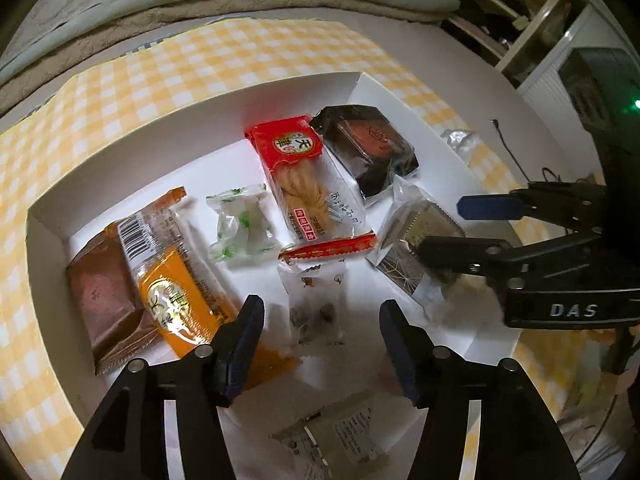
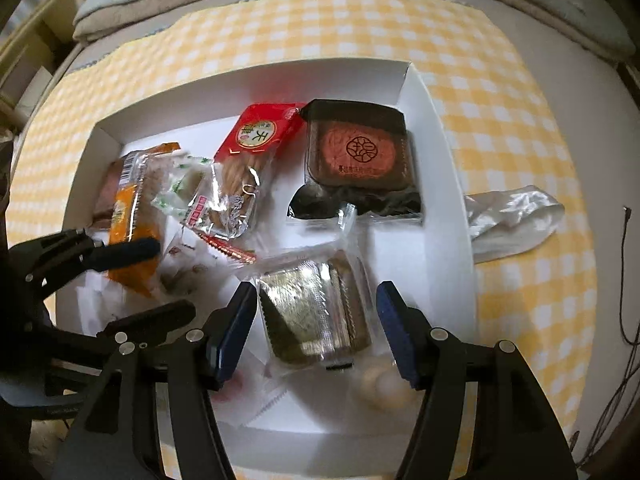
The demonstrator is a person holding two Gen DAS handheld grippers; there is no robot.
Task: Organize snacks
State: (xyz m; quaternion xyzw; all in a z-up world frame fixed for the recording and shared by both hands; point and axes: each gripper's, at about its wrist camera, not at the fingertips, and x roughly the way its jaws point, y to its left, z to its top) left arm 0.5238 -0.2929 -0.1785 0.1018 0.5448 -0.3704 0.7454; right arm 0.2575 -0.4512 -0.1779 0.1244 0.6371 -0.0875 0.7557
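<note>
From the left wrist camera, the left gripper (image 1: pixel 322 330) hangs over a shallow white box (image 1: pixel 168 160) that sits on a yellow-checked cloth (image 1: pixel 132 80). Its blue-padded fingers (image 1: pixel 242 340) stand apart with nothing pressed between them — a clear packet of small brown pieces (image 1: pixel 316 304) lies on the box floor just ahead of the gap. To the left lie a brown packet (image 1: pixel 106 296) and an orange packet (image 1: pixel 180 300), the orange one overlapping the brown. Further in are a green-and-white wrapped sweet (image 1: pixel 242 226), a long red packet of twisted pastry (image 1: pixel 308 176) and a dark wrapped cake (image 1: pixel 368 148). The right gripper (image 1: pixel 440 226) reaches in from the right above a clear packet with a gold-patterned snack (image 1: pixel 408 236).

From the right wrist camera, the right gripper (image 2: pixel 316 332) points down at that gold-patterned packet (image 2: pixel 316 312), which lies on the box floor between the spread fingers; the pads stand clear of its sides. The dark cake (image 2: pixel 356 152) sits beyond it near the far right corner of the box (image 2: pixel 452 184), the red packet (image 2: pixel 256 140) to its left. The left gripper (image 2: pixel 160 280) shows at the left edge, fingers apart. A crumpled clear wrapper (image 2: pixel 516 216) lies on the cloth (image 2: pixel 520 112) outside the box.
</note>
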